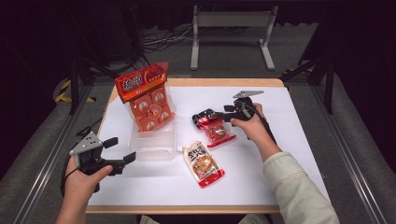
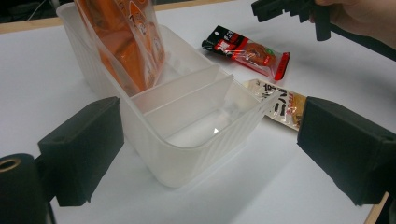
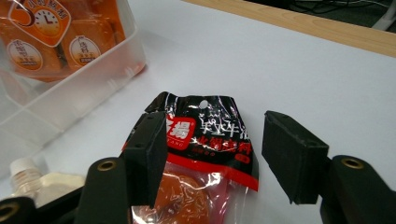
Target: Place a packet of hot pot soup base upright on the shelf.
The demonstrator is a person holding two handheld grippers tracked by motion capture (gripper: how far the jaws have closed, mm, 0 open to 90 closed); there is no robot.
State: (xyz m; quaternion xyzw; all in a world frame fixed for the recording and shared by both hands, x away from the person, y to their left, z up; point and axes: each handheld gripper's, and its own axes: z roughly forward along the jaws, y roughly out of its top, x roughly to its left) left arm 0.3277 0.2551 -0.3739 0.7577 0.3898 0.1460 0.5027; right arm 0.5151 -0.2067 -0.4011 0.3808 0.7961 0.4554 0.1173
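Observation:
A clear divided bin [image 1: 153, 148] stands left of centre on the white mat, with a tall orange pack [image 1: 147, 95] upright in its far compartment. A red-and-black packet [image 1: 215, 129] lies flat to its right, and a beige spouted pouch [image 1: 203, 163] lies nearer me. My right gripper [image 1: 208, 116] is open, its jaws straddling the packet's black top end [image 3: 210, 130]. My left gripper [image 1: 120, 149] is open just left of the bin, with nothing between its jaws. In the left gripper view the bin [image 2: 187, 154] sits right ahead, its two near compartments empty.
The wooden table edge [image 1: 187, 209] runs along the front and the white mat [image 1: 280, 112] extends to the right of the packets. A metal frame [image 1: 231, 21] stands on the floor behind the table. The pouch's white cap [image 3: 22, 170] lies left of the right jaws.

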